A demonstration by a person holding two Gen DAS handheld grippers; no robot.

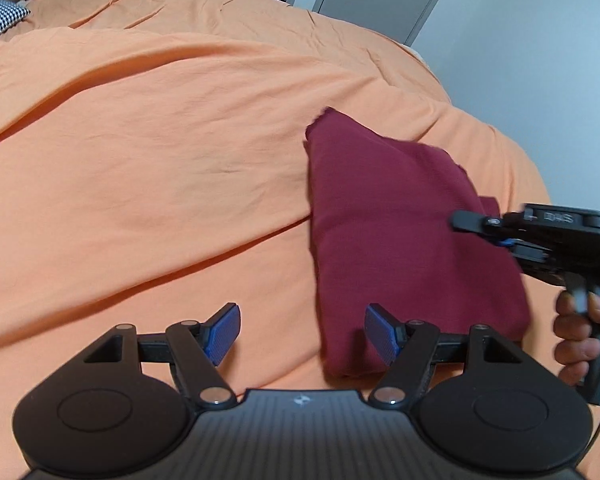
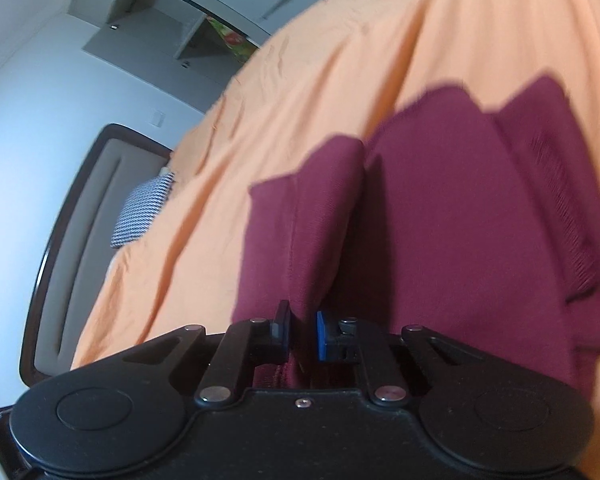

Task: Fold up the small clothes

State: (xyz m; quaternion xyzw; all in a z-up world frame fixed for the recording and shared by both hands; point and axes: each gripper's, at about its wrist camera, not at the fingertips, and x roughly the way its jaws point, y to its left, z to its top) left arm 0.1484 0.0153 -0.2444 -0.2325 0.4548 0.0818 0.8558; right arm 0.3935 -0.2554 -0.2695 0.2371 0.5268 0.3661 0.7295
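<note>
Left wrist view: orange bedspread (image 1: 160,152) fills most of frame, wide bare room to the left, bed edge dropping off at right near a grey wall. Folded maroon garment (image 1: 400,240) lies on it right of centre, near that edge. Left gripper (image 1: 302,334) w/ jaws wide apart, nothing between; garment's near corner just beside its right pad. Right gripper (image 2: 303,334) nearly closed, pinching a maroon fold btwn the blue pads. Right wrist view blurred; garment's lower part hidden behind gripper body.
</note>
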